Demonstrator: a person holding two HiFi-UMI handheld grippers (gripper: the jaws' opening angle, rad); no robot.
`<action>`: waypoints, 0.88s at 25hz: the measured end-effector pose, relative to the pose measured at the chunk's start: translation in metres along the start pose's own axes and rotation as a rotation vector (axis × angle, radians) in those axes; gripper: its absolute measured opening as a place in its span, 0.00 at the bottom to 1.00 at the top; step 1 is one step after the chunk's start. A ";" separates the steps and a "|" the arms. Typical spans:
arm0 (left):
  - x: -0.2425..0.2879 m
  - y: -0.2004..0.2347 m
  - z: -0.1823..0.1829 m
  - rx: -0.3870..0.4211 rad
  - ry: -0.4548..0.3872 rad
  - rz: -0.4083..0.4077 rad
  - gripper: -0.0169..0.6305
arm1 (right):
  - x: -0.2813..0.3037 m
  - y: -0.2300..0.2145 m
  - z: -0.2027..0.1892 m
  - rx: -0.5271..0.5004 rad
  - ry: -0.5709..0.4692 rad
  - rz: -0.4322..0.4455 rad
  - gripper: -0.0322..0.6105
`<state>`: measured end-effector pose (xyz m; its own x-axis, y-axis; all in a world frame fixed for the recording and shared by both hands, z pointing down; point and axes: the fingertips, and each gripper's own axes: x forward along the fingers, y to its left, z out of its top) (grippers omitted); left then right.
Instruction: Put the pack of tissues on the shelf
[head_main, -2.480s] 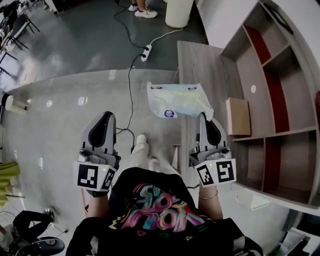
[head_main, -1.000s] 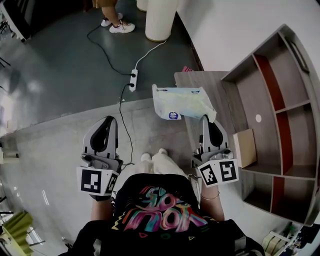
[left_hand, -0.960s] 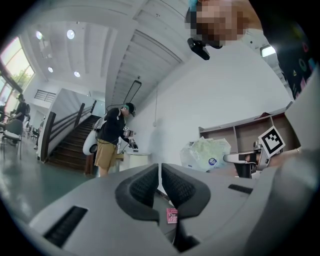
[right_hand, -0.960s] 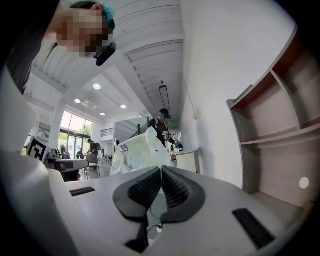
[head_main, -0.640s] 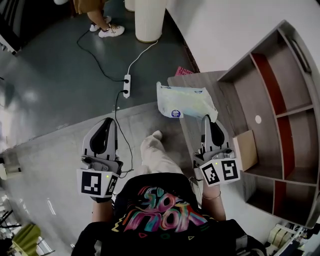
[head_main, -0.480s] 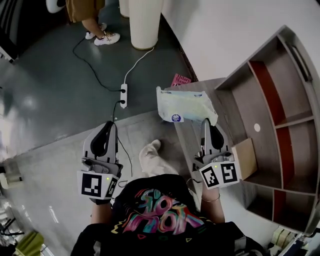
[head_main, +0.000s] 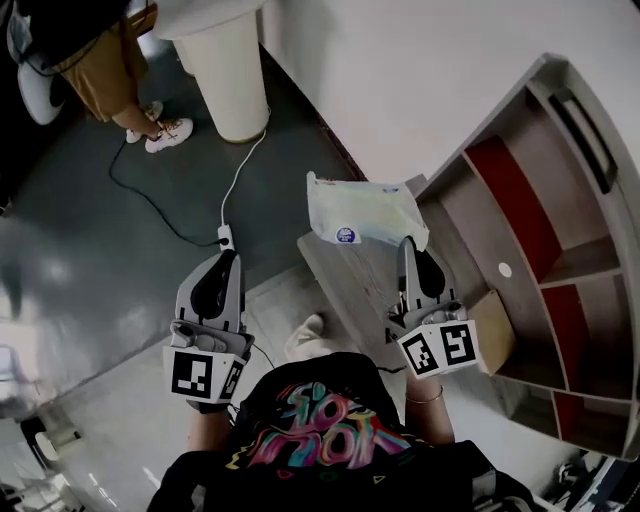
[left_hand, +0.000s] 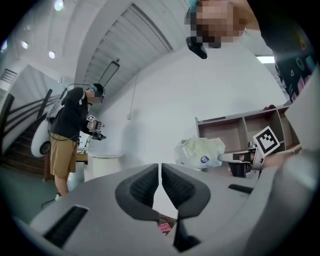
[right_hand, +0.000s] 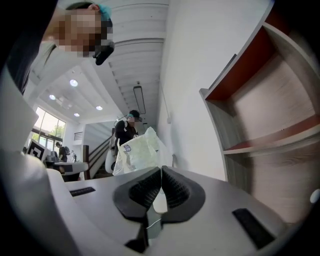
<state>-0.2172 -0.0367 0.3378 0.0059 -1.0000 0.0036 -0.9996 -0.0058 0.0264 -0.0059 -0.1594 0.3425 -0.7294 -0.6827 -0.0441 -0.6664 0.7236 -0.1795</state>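
The pack of tissues (head_main: 362, 211) is a pale green-white plastic pack with a blue round label. It hangs in the air from my right gripper (head_main: 413, 243), which is shut on its right corner. The right gripper view has the pack (right_hand: 137, 151) sticking up past the closed jaws, with the shelf unit (right_hand: 270, 110) to the right. My left gripper (head_main: 222, 268) is held lower left, shut and holding nothing. In the left gripper view the pack (left_hand: 201, 152) and the right gripper (left_hand: 250, 156) appear at the right. The wooden shelf unit (head_main: 545, 230) with red inner panels stands right of the pack.
A wooden table (head_main: 375, 285) lies below the pack, a small cardboard box (head_main: 495, 330) next to my right hand. A white pillar (head_main: 228, 85) stands ahead, a power strip (head_main: 226, 236) with its cable on the floor. A person (head_main: 110, 70) stands at upper left.
The view has swung toward the wall and shelf unit. The shelf now looms larger at right. My right gripper still holds the pack out in front; the left stays beside it.
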 end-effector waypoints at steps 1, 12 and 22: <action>0.014 -0.002 0.001 0.003 0.014 -0.023 0.08 | 0.004 -0.009 0.002 0.005 -0.004 -0.018 0.08; 0.115 -0.033 0.012 0.022 -0.037 -0.252 0.08 | -0.005 -0.066 0.018 0.009 -0.069 -0.218 0.08; 0.164 -0.115 0.023 0.022 -0.073 -0.531 0.08 | -0.075 -0.106 0.041 -0.012 -0.138 -0.464 0.08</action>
<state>-0.1017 -0.1999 0.3121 0.5099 -0.8570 -0.0743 -0.8599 -0.5103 -0.0153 0.1256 -0.1895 0.3249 -0.3278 -0.9403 -0.0918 -0.9189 0.3399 -0.2000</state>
